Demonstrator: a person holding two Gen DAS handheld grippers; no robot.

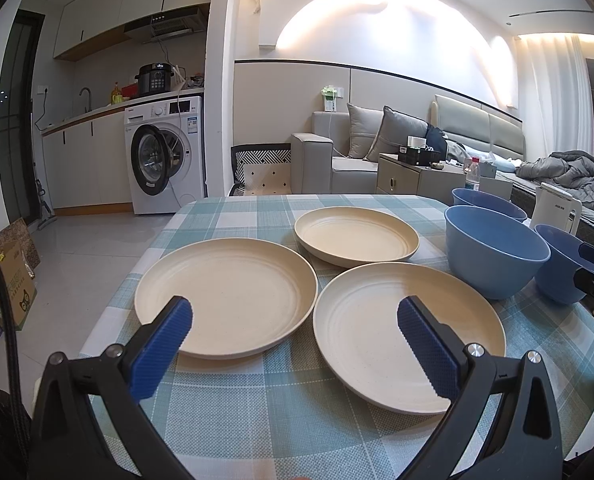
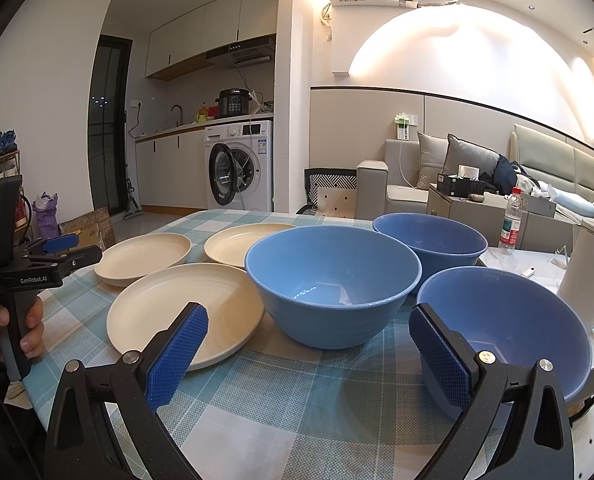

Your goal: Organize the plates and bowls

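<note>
Nearest to us, we see the left gripper with its blue pads spread wide and nothing between them, hovering over the checked tablecloth in front of two cream plates. The left plate and the right plate lie side by side, edges almost meeting. The right gripper is likewise spread wide and empty, with a hand holding the left tool at the far left of its view. Its right pad sits in front of the nearest blue bowl. Just past it we see a middle blue bowl beside the right plate. Further back lie a third plate and a third blue bowl. A white kettle stands at the right, and beyond the table we see a washing machine and a sofa.
</note>
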